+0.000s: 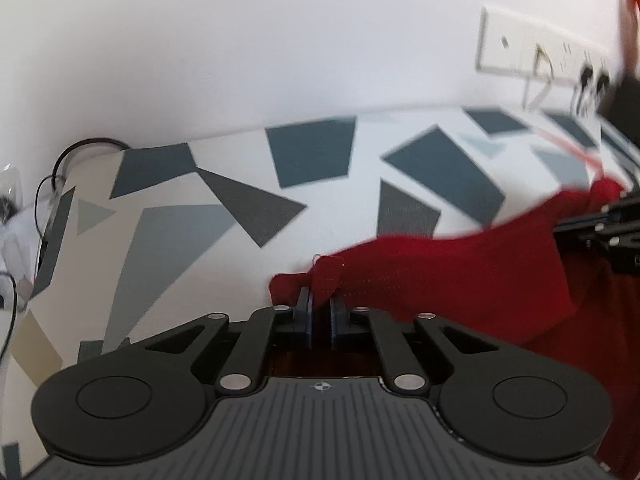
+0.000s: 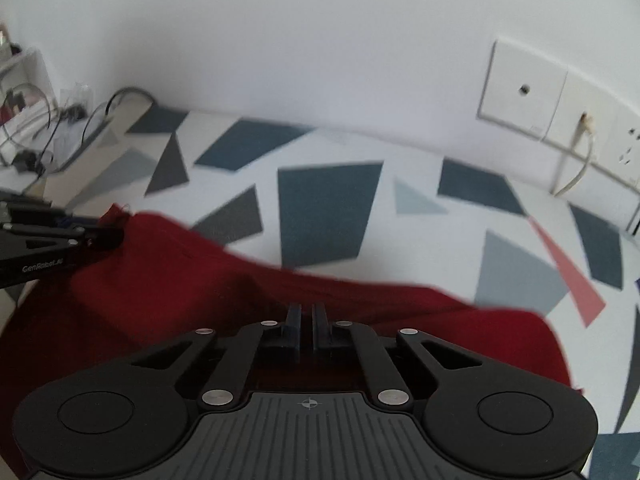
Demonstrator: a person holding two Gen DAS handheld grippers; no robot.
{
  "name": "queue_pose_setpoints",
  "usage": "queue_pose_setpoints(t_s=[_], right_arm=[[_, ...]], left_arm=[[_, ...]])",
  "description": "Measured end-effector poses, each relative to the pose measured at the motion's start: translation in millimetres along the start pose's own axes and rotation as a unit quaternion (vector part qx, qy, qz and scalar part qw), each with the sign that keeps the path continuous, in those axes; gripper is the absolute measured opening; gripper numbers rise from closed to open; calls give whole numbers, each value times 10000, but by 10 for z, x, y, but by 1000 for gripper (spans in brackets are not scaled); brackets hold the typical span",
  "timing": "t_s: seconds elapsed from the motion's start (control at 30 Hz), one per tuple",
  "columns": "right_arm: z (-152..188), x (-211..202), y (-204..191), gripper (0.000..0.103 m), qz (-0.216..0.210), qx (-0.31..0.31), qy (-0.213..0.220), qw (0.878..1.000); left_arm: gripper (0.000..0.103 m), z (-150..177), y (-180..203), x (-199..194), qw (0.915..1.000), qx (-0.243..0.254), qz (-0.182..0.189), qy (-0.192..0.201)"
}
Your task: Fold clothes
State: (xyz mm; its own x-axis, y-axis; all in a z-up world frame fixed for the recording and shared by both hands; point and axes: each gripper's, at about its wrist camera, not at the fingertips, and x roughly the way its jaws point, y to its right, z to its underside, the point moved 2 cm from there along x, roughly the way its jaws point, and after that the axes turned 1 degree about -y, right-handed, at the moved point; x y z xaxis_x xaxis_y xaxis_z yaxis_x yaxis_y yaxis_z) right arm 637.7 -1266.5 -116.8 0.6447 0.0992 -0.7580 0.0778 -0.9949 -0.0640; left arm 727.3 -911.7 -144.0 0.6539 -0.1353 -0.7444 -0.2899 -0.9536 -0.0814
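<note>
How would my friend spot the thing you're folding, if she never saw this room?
Find the white cloth with grey and blue shapes, spread below the white wall. Across its near side lies the red garment, pinched along its edge by the left tool and the right tool. It is the only plain dark red, floppy thing there.

The desk is covered by a white cloth printed with dark blue, grey and pale angular shapes, with one pink sliver near the right side. It is set against a white wall. A dark red garment is spread over its near part. Black cables are seen at its far left corner.
</note>
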Motion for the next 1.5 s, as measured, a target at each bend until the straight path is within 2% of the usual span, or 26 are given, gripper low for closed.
queue_pose_setpoints(t_s=[0.13, 0.23, 0.3, 0.33, 0.37, 0.4, 0.43, 0.47, 0.57, 0.67, 0.73, 0.8, 0.87, 0.9, 0.97, 1.0, 1.03, 1.1, 1.13, 1.2, 1.27, 1.3, 1.33, 1.37, 1.43, 1.5], right_arm=[[-171, -140, 159, 3, 68, 474, 616, 9970], [-239, -83, 196, 4, 294, 509, 847, 9947], [-223, 17, 206, 7, 520, 436, 885, 9938], [-213, 66, 217, 20, 650, 426, 856, 9933], [-192, 89, 247, 27, 760, 489, 759, 9930], [-162, 68, 295, 36, 754, 586, 729, 9928], [-132, 48, 344, 36, 748, 684, 700, 9924], [-92, 7, 404, 36, 787, 785, 717, 9912], [99, -234, 673, 38, 1182, 1144, 1033, 9810], [271, -326, 1051, 35, 1222, 1852, 914, 9708], [331, -309, 1209, 34, 1240, 2054, 758, 9678], [336, -232, 1281, 36, 1297, 2067, 583, 9680], [337, -138, 1331, 46, 1213, 2276, 478, 9650], [337, -85, 1338, 51, 1095, 2385, 371, 9642], [306, 1, 1272, 50, 1103, 2096, 197, 9714], [282, 37, 1218, 39, 1139, 1815, 120, 9767], [258, 67, 1160, 9, 1125, 1473, 14, 9827], [233, 37, 1124, 5, 1130, 1261, 41, 9856], [215, -49, 1130, 4, 1166, 1313, 344, 9839], [222, -315, 1088, 4, 1375, 1260, 1271, 9742], [277, -476, 967, 5, 1824, 847, 1763, 9636], [317, -432, 943, 13, 1932, 706, 1583, 9657], [365, -334, 959, 32, 2055, 668, 1211, 9688], [416, -254, 1008, 38, 2175, 789, 884, 9688], [525, -209, 1133, 39, 2207, 1266, 615, 9651], [590, -293, 1230, 43, 1977, 1741, 707, 9621]], left_arm=[[5, -26, -58, 18, 9996, -126, -218, 105], [6, -45, -102, 31, 9989, -221, -382, 183], [12, -58, -131, 40, 9981, -283, -491, 236], [20, -64, -146, 44, 9977, -315, -546, 262], [38, -71, -161, 48, 9972, -346, -600, 288], [48, -58, -161, 44, 9967, -326, -683, 282], [61, -37, -163, 5, 9962, -351, -734, 310], [62, -16, -171, -72, 9959, -384, -726, 387], [63, 55, -142, -353, 9955, -383, -648, 568], [66, 198, -8, -615, 9975, -292, -144, 635], [70, 301, 125, -675, 9978, -137, 260, 592], [70, 415, 271, -643, 9981, 115, 393, 463], [70, 488, 345, -523, 9994, 135, 297, 152], [70, 507, 337, -472, 9995, 12, 313, 24], [71, 509, 267, -420, 9986, -318, 403, -99], [71, 496, 257, -407, 9986, -325, 407, -133], [72, 481, 255, -395, 9986, -292, 400, -167], [72, 486, 280, -393, 9989, -223, 360, -179], [73, 491, 295, -395, 9991, -188, 338, -180], [72, 507, 301, -411, 9990, -238, 337, -179], [72, 517, 301, -417, 9989, -299, 329, -163], [72, 518, 305, -414, 9990, -298, 311, -154], [73, 516, 311, -409, 9990, -292, 293, -149], [73, 514, 316, -407, 9991, -289, 285, -150], [73, 509, 315, -406, 9990, -292, 290, -163], [73, 505, 308, -406, 9989, -302, 302, -168]])
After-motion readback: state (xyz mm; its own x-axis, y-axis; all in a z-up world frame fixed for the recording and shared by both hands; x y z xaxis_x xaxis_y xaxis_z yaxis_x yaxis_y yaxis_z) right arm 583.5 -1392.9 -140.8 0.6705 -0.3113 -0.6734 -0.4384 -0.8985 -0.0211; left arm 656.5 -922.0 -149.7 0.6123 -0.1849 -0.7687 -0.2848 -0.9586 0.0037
